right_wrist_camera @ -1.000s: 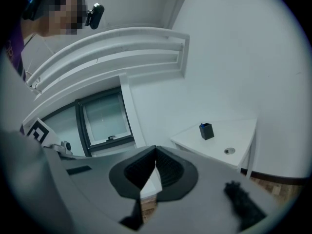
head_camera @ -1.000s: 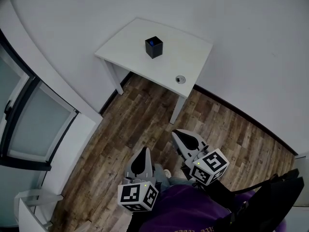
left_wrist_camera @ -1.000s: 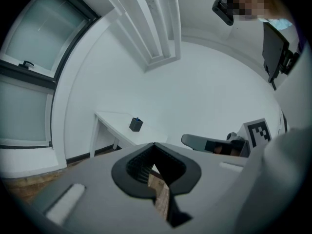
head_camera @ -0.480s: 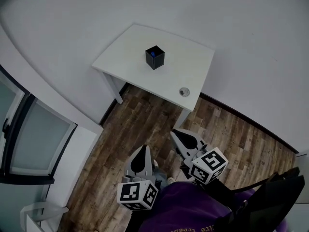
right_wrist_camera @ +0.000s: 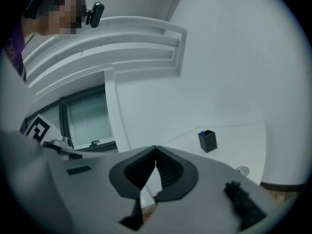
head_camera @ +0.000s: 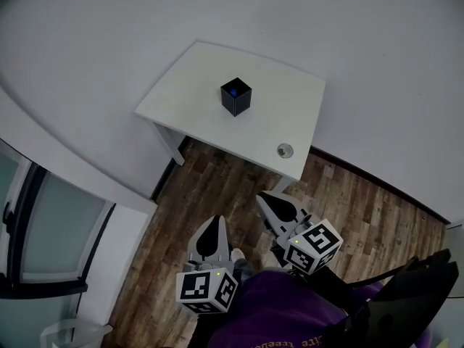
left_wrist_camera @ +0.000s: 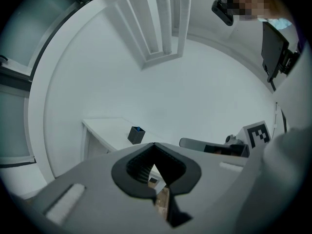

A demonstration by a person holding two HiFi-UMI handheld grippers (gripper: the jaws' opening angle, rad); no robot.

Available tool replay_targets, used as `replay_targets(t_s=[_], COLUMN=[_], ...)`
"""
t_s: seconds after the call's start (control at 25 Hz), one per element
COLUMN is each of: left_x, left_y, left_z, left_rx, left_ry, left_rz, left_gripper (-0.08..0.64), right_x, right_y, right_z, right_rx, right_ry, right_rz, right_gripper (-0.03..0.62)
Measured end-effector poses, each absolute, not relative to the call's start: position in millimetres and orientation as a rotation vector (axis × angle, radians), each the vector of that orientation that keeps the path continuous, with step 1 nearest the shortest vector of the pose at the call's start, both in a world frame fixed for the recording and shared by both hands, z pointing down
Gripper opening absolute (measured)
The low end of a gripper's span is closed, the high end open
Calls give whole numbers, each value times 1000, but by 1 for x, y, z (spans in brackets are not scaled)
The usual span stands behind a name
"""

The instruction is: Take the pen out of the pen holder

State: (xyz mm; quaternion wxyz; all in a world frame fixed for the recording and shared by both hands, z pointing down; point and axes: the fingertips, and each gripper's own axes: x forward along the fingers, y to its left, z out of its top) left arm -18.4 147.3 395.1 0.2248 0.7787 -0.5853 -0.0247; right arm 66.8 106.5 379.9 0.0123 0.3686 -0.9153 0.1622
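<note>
White walls [head_camera: 101,35], white table [head_camera: 192,100] against the wall, dark wood-plank floor [head_camera: 210,191], dark baseboard [head_camera: 362,175], dark-framed window [head_camera: 54,227] at left, dim even light.

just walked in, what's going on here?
A person stands on the wood floor, short of the white table, with a gripper in each hand. The left gripper and right gripper are both shut with nothing between the jaws, held low near the body. The black pen holder sits on the table with a blue pen in it. Neither gripper is near it yet.
</note>
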Motion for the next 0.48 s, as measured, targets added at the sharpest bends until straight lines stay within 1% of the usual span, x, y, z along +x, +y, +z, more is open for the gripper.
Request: replay_targets(t_s=[0.28, 0.48], left_x=[-41, -45], left_y=[127, 118], left_z=[400, 406], left_rx=[2146, 2144], left_ry=[-1600, -1580], left_rz=[-45, -46], left_gripper=[5, 5], right_x=[45, 42], right_y=[85, 75], right_z=[383, 390], right_rx=[1148, 1164], right_ry=[-2845, -2814], right_rz=[495, 504], right_gripper=[11, 12])
